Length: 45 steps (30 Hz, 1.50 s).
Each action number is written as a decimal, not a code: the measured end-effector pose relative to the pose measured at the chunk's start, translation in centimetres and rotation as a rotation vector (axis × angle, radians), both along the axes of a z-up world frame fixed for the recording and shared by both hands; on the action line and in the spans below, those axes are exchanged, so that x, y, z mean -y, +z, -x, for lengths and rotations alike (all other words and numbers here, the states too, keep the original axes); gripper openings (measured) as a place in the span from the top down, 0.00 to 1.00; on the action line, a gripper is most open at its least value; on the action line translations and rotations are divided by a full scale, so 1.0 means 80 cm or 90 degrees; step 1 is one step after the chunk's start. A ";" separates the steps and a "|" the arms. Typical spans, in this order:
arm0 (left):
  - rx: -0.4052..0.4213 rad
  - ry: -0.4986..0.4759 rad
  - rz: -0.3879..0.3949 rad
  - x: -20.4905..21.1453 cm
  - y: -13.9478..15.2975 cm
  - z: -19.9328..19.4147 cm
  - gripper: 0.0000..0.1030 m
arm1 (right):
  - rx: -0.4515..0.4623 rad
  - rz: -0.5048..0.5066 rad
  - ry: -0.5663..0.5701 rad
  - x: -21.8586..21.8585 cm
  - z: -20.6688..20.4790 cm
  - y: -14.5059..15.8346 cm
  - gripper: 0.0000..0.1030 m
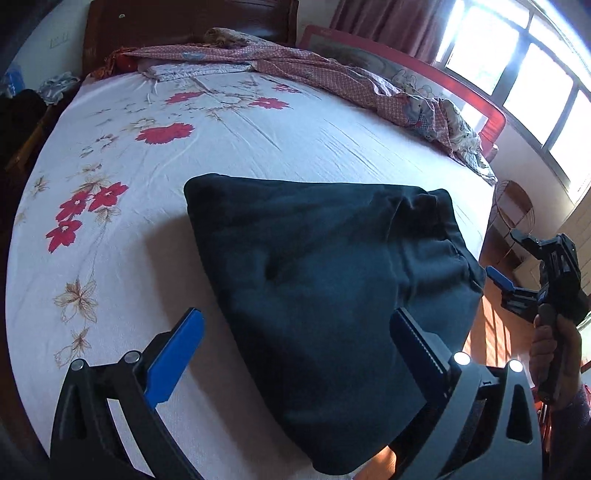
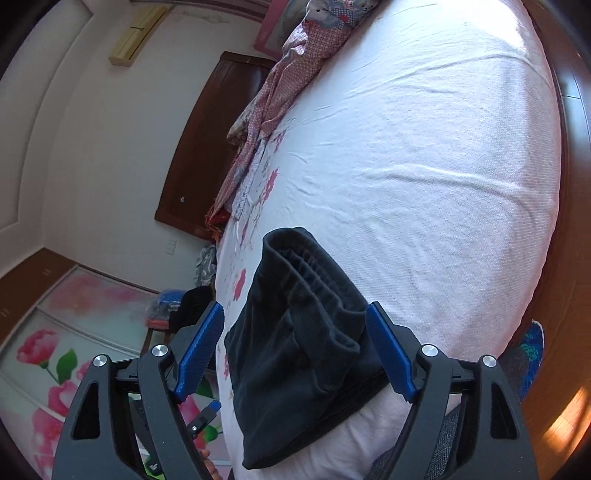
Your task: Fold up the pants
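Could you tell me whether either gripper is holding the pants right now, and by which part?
Nothing is held. The left gripper and right gripper both stand open around the folded pants, pads clear of the cloth.

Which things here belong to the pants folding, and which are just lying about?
Job:
- folded dark pants
- left gripper, open
- right gripper, open
- bed

Lying about:
- patterned quilt
- clothes on a stool
- wicker basket

The folded pants (image 1: 325, 295) are lying on the bed (image 1: 258, 147) at its near edge. A crumpled blanket (image 1: 332, 74) is lying along the far right side. The headboard (image 1: 184, 26) is standing behind, the window (image 1: 517, 62) sitting far right.
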<state>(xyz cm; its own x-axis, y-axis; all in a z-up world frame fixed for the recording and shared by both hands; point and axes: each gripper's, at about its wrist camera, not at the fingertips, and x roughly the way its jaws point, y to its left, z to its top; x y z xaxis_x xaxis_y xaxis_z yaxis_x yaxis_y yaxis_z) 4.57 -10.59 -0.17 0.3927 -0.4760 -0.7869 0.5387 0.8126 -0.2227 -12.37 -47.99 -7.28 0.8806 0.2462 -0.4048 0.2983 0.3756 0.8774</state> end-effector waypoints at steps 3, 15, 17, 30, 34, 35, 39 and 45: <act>-0.043 0.044 0.065 -0.031 -0.001 -0.009 0.02 | -0.017 -0.014 0.002 0.008 -0.005 -0.018 0.24; -0.331 0.086 0.331 -0.056 -0.088 -0.043 0.02 | 0.020 -0.126 0.050 0.007 -0.026 -0.068 0.18; -0.338 0.101 0.368 -0.061 -0.094 -0.048 0.02 | 0.018 -0.120 0.058 0.004 -0.028 -0.067 0.18; -0.373 0.180 0.335 -0.034 -0.109 -0.063 0.02 | 0.053 -0.176 0.036 0.004 -0.021 -0.069 0.18; -0.317 0.161 0.291 -0.018 -0.105 -0.051 0.02 | 0.020 -0.153 0.043 0.005 -0.033 -0.065 0.18; -0.307 0.148 0.288 -0.014 -0.103 -0.048 0.02 | 0.014 -0.146 0.052 0.002 -0.037 -0.064 0.18; -0.355 0.088 0.297 -0.004 -0.098 -0.055 0.03 | 0.007 -0.108 0.087 -0.013 -0.046 -0.060 0.14; -0.464 0.144 0.365 -0.037 -0.124 -0.068 0.64 | -0.032 -0.011 0.133 -0.024 -0.057 -0.048 0.25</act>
